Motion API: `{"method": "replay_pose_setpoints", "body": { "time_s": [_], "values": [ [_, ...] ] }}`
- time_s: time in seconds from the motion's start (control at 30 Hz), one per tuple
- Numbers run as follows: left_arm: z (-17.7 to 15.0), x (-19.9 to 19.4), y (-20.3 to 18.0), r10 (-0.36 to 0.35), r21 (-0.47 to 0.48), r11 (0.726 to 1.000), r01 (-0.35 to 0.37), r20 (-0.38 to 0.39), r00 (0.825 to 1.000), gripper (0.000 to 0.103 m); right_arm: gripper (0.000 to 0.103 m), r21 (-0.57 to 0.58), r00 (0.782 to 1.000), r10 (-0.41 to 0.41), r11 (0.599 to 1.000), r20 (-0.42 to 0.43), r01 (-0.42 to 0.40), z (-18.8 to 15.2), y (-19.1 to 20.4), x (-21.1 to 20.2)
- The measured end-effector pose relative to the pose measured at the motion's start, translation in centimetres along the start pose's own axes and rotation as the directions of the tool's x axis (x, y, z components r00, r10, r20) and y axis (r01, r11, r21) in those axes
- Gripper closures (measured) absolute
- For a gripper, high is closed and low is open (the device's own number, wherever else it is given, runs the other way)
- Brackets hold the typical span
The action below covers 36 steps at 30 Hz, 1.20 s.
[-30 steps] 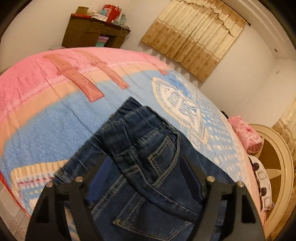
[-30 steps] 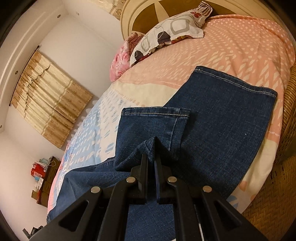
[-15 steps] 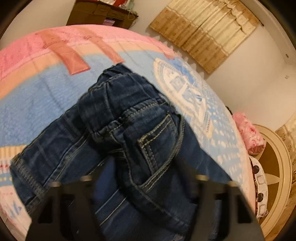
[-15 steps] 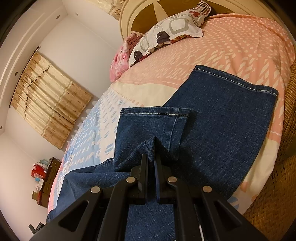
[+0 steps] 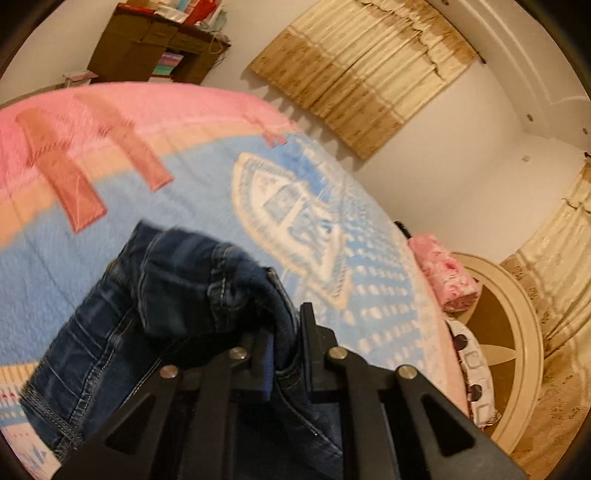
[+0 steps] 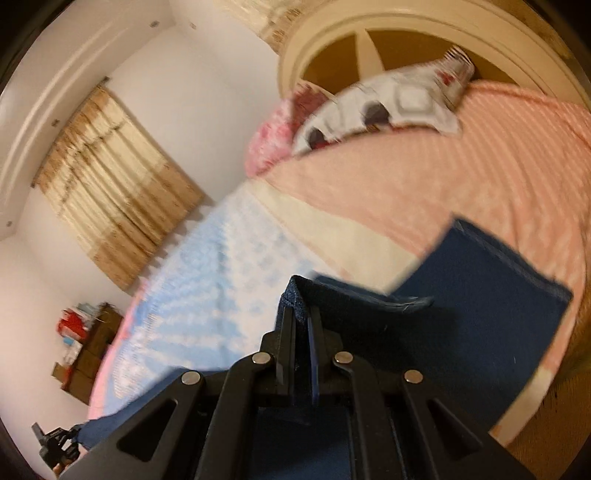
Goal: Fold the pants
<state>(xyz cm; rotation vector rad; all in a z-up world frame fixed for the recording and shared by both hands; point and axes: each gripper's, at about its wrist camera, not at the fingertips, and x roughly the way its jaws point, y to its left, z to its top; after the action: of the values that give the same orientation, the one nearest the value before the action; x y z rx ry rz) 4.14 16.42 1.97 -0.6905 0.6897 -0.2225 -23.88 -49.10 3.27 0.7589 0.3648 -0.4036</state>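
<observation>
While the pants (image 5: pixel 173 314) lie along the near edge of the bed (image 5: pixel 184 206), both ends of them are pinched up off the blanket. At the waist end, the left gripper (image 5: pixel 286 332) has its jaws closed on a bunched fold of the dark denim: the cloth stands squeezed between the two black fingers and spills over to the left of them, with the waistband humped just ahead of the tips (the motion blur hides the finer stitching). Below and left of that grip, one side seam trails down toward the bed's near corner.

At the leg end, the right gripper (image 6: pixel 301 314) has its jaws clamped nearly together on a thin ridge of denim, which pokes up just past the fingertips. To the right of those jaws, the other leg's cuff (image 6: pixel 509 291) lies flat on the pink part of the blanket, near the bed's edge. Two pillows (image 6: pixel 388 107) rest against the round headboard (image 6: pixel 369 22) beyond.
</observation>
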Motion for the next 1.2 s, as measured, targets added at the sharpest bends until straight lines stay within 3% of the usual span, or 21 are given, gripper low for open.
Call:
{"method": "replay_pose_setpoints", "body": {
  "time_s": [0.23, 0.3, 0.37, 0.47, 0.6, 0.67, 0.73, 0.77, 0.8, 0.87, 0.9, 0.93, 1.0, 1.07, 1.13, 1.2],
  "values": [
    [0.2, -7.0, -0.7, -0.033, 0.078, 0.997, 0.030, 0.035, 0.999, 0.091, 0.098, -0.026, 0.991, 0.115, 0.993, 0.068, -0.113, 2.2, 1.4, -5.3],
    [-0.8, -8.3, 0.4, -0.010, 0.089, 0.996, 0.008, 0.029, 1.000, 0.091, 0.098, -0.030, 0.989, 0.140, 0.990, 0.040, -0.138, 1.7, 0.3, -6.0],
    [-2.4, -8.6, 1.7, 0.063, 0.107, 0.992, -0.063, 0.005, 0.998, 0.090, 0.098, -0.045, 0.991, 0.136, 0.990, -0.007, -0.136, 0.6, -1.0, -6.2],
    [-5.4, -6.6, 4.7, 0.202, 0.119, 0.975, -0.189, -0.104, 0.974, 0.090, 0.098, -0.059, 0.988, 0.131, 0.989, -0.086, -0.137, -1.8, -3.7, -5.9],
    [-7.4, -3.9, 7.5, 0.271, 0.110, 0.961, -0.253, -0.203, 0.941, 0.090, 0.098, -0.098, 0.977, 0.066, 0.991, -0.203, -0.087, -5.3, -6.7, -4.2],
    [-7.9, -3.2, 7.7, 0.335, 0.163, 0.938, -0.305, -0.215, 0.917, 0.082, 0.098, -0.121, 0.965, 0.018, 0.991, -0.262, -0.052, -7.0, -7.8, -2.9],
    [-7.7, -3.3, 7.7, 0.344, 0.175, 0.935, -0.309, -0.224, 0.912, 0.080, 0.096, -0.107, 0.955, -0.027, 0.994, -0.295, -0.005, -8.2, -9.2, -1.6],
    [-7.0, -3.8, 7.9, 0.331, 0.157, 0.940, -0.302, -0.225, 0.916, 0.080, 0.087, -0.052, 0.956, -0.014, 0.999, -0.293, -0.001, -8.4, -10.2, -1.2],
    [-6.5, -4.3, 8.0, 0.323, 0.140, 0.944, -0.298, -0.215, 0.922, 0.078, 0.072, 0.000, 0.960, 0.002, 1.000, -0.280, -0.002, -8.3, -10.9, -1.2],
    [-5.5, -5.7, 8.6, 0.290, 0.098, 0.956, -0.276, -0.185, 0.939, 0.070, 0.060, 0.119, 0.975, 0.008, 0.993, -0.222, 0.019, -7.5, -12.3, -1.9],
    [-5.0, -6.6, 8.8, 0.306, 0.089, 0.951, -0.295, -0.154, 0.940, 0.068, 0.059, 0.190, 0.986, -0.002, 0.981, -0.169, 0.035, -6.8, -13.1, -2.8],
    [-4.5, -7.4, 8.7, 0.351, 0.092, 0.935, -0.342, -0.100, 0.931, 0.068, 0.059, 0.253, 0.992, -0.031, 0.966, -0.118, 0.061, -6.2, -13.8, -3.8],
    [-3.6, -9.9, 8.0, 0.479, 0.119, 0.866, -0.485, 0.076, 0.874, 0.064, 0.059, 0.355, 0.992, -0.122, 0.927, -0.014, 0.119, -5.1, -14.7, -6.2],
    [-2.6, -12.7, 7.5, 0.525, 0.100, 0.828, -0.552, 0.208, 0.825, 0.047, 0.059, 0.314, 0.979, -0.197, 0.934, 0.053, 0.171, -4.0, -13.4, -7.8],
    [-1.5, -14.3, 7.4, 0.491, 0.067, 0.848, -0.526, 0.271, 0.828, 0.044, 0.059, 0.182, 0.972, -0.216, 0.963, 0.088, 0.197, -3.2, -10.1, -8.2],
    [-0.5, -14.3, 6.8, 0.459, 0.090, 0.861, -0.500, 0.283, 0.842, 0.044, 0.059, 0.047, 0.987, -0.138, 0.990, 0.080, 0.135, -2.7, -5.7, -7.1]
  ]
}}
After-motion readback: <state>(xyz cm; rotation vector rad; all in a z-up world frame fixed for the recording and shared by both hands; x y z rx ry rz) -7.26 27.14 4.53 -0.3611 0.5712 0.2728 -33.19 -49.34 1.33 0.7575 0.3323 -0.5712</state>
